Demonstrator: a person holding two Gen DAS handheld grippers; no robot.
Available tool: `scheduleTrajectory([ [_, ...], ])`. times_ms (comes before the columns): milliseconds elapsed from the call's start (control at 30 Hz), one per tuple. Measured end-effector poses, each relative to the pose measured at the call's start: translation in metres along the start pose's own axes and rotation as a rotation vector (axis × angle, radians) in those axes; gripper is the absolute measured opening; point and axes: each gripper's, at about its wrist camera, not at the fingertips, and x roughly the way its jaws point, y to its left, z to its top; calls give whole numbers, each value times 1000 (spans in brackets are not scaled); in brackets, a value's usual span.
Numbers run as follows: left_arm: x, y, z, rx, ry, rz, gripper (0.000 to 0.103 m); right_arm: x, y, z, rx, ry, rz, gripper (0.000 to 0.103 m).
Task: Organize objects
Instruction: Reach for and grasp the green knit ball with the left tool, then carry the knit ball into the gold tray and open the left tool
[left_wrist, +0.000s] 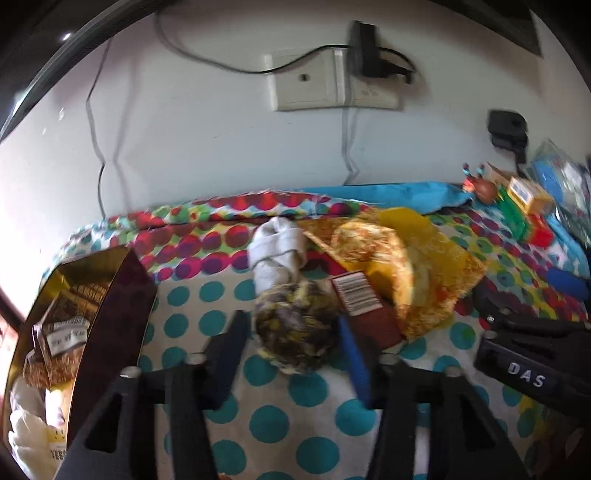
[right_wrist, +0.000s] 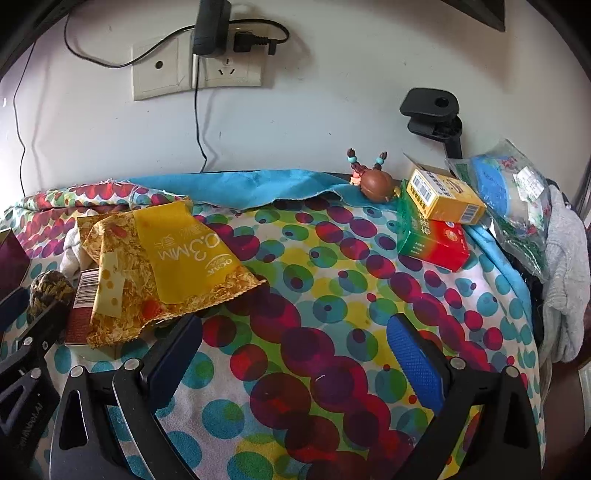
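Observation:
A brown and yellow woolly ball (left_wrist: 295, 332) lies on the dotted cloth (left_wrist: 288, 413). My left gripper (left_wrist: 293, 330) is shut on it, one finger pressing each side. Just behind the ball are a rolled grey sock (left_wrist: 277, 251), a red-brown barcoded box (left_wrist: 365, 306) and a crumpled yellow packet (right_wrist: 177, 266). My right gripper (right_wrist: 295, 332) stands open over bare cloth, nothing between its blue-padded fingers (right_wrist: 413, 354). In the right wrist view the left gripper (right_wrist: 33, 306) and the ball (right_wrist: 50, 288) show at the left edge.
A dark box with a gold inside (left_wrist: 110, 295) holding packets stands at the left. At the back right are a small figurine (right_wrist: 375, 184), a yellow box (right_wrist: 443, 201) on a green-red box (right_wrist: 432, 240), a plastic bag (right_wrist: 509, 199) and grey cloth (right_wrist: 565, 266). A wall with sockets (right_wrist: 199, 70) is behind.

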Motion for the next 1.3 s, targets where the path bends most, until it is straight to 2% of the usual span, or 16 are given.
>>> scheduleTrajectory([
  [67,0,-3,0,14,0,13,46,-2,3,0,-15,-8,-8,100],
  [233,-2,4,0,-21,-6,-9,44,-4,6,-1,-32,-19,-22,100],
  [400,-13,9,-3,-55,-43,8,43,-3,7,0,-38,-18,-26,100],
  [533,-28,10,-10,-45,-66,14,42,-3,9,0,-45,-21,-34,100],
  [767,-55,24,-10,-95,-87,15,42,-7,16,-1,-86,-38,-51,100],
  [967,-91,37,-13,-106,-126,12,42,-6,17,-1,-88,-32,-51,100],
  [1100,-103,47,-20,-108,-122,48,42,-7,20,-1,-105,-36,-49,100],
  [1300,-128,96,-32,-218,-112,127,42,-7,25,-1,-128,-39,-49,100],
])
